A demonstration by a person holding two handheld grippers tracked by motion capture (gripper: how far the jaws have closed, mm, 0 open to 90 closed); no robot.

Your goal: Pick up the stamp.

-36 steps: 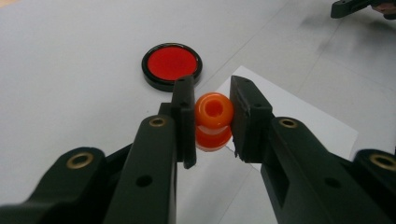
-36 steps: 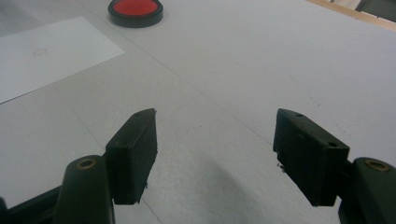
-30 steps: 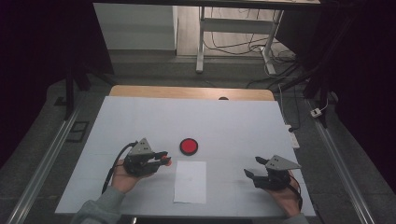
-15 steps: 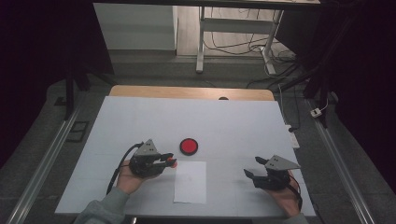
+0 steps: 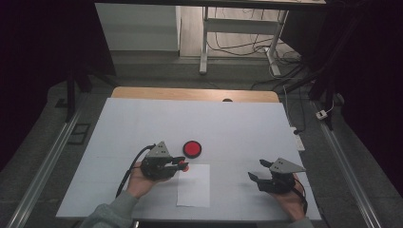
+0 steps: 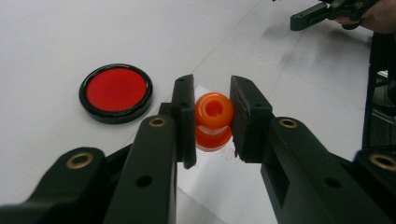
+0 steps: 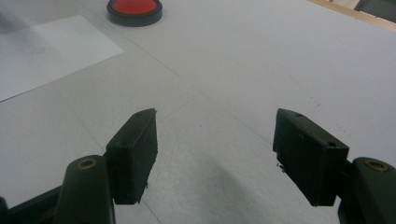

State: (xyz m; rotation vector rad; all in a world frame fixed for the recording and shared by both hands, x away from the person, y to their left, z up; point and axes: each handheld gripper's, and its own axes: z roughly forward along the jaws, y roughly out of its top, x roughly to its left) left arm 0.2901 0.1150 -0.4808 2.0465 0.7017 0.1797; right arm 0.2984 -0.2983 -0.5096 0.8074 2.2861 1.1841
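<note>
An orange stamp (image 6: 213, 120) is clamped between the jaws of the left gripper (image 6: 212, 119), held just above the near corner of the white paper sheet (image 5: 194, 184), with the red ink pad (image 6: 116, 92) lying just beside it on the table (image 5: 237, 128). The right gripper (image 7: 215, 154) is parked well apart with its jaws spread wide and nothing between them. A slip is to be feared here: the stamp is rounded and pinched only at its bulging middle, so it could be rolled or tilted out of the pads if it is pressed down at an angle, and a smeared or crooked mark would be left. The loose sheet could also be dragged along, since it is not pinned by the other gripper. From the left gripper view the grip itself is laid bare, along with a faint reddish print on the paper below; from the high view the stamp is reduced to a small orange speck, yet the whole sheet, the pad and both hands are set out in relation.
</note>
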